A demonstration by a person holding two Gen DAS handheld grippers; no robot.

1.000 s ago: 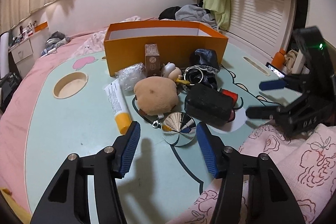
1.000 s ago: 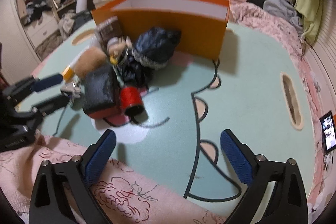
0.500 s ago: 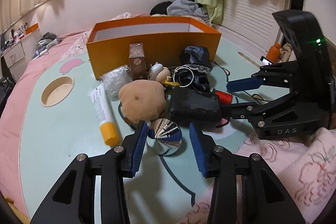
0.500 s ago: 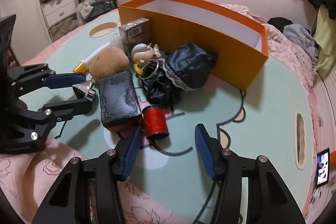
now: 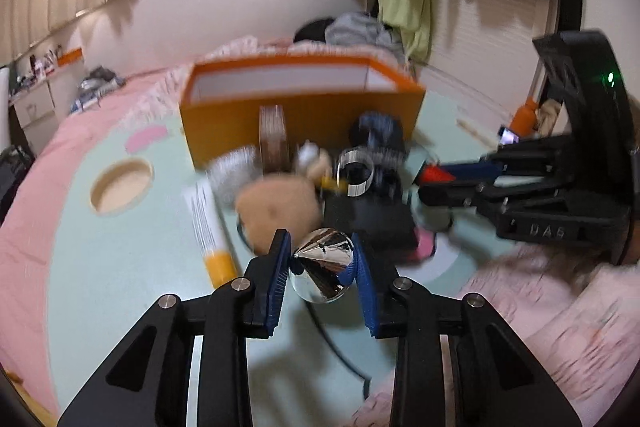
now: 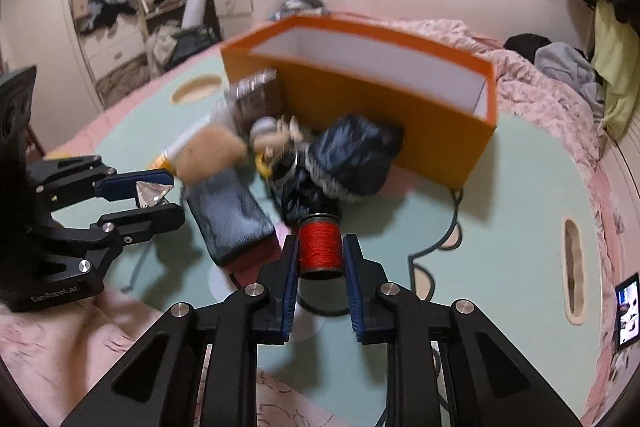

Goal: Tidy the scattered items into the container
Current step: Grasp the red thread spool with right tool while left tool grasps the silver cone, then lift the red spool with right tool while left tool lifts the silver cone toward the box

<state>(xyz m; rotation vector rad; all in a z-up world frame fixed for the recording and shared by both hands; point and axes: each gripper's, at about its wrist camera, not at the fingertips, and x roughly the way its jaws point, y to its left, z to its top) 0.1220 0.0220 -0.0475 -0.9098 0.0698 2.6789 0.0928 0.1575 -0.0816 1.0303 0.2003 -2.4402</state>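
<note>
A mirror-bright silver cone [image 5: 325, 263] is pinched between the blue pads of the left gripper [image 5: 322, 259], while a spool of red thread [image 6: 320, 246] is clamped upright in the right gripper [image 6: 320, 255]; both tools are closed on their loads, just above the mint-green table [image 6: 512, 211]. The cone is taken across its flanks, a polished, sloping surface judged slippery and liable to squirt out under pressure; a hold nearer its wide base is judged surer. The spool, judged light and rigid, is held by its wound middle, where the thread gives grip. Beyond the tongs, a loose heap is seen against the front wall of the orange box [image 6: 384, 99]: a black case [image 6: 232, 223], a tan plush [image 6: 210, 153], a dark fabric pouch [image 6: 352, 159], a yellow-capped tube [image 5: 210, 227] and a small brown carton [image 5: 274, 143]. The box stands open-topped, and no items can be seen inside it from these angles.
</note>
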